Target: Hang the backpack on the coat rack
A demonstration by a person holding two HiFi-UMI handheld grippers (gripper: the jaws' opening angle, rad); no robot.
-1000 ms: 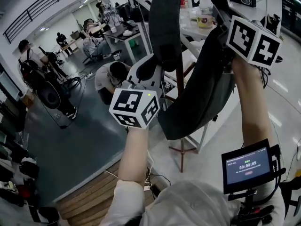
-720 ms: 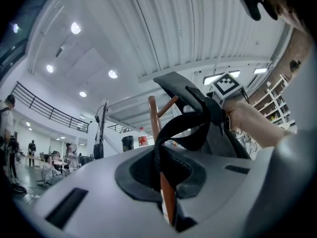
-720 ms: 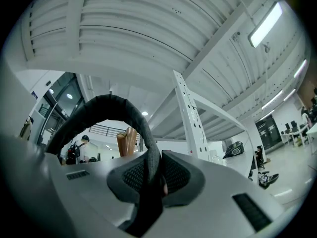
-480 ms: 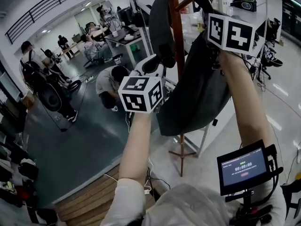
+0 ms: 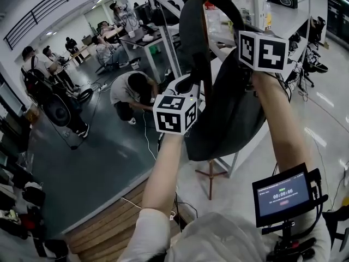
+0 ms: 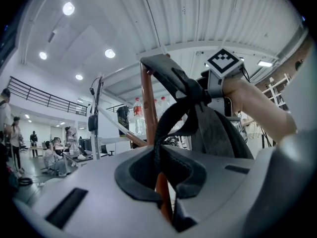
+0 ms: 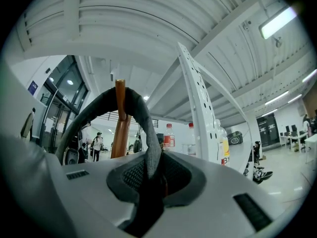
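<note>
A dark grey backpack (image 5: pixel 232 111) hangs up against the brown wooden coat rack pole (image 5: pixel 210 171). My left gripper (image 5: pixel 185 85) is shut on a black shoulder strap (image 6: pixel 171 118) right beside the pole (image 6: pixel 148 103). My right gripper (image 5: pixel 241 29) is higher and to the right, shut on the grey top loop (image 7: pixel 143 123). That loop arches over the pole's tip (image 7: pixel 120 90). The right gripper's marker cube (image 6: pixel 225 63) shows in the left gripper view, above the bag's body.
A white table (image 5: pixel 283 15) with bottles (image 7: pixel 169 135) stands just behind the rack, and a white perforated upright (image 7: pixel 195 98) rises beside it. A person (image 5: pixel 131 94) crouches on the dark floor to the left, with others farther back. A small screen (image 5: pixel 283 192) rides on the right forearm.
Both grippers carried the backpack up and in against the pole. The left gripper moved right, closer to the rack. The top loop now sits over the pole's tip.
</note>
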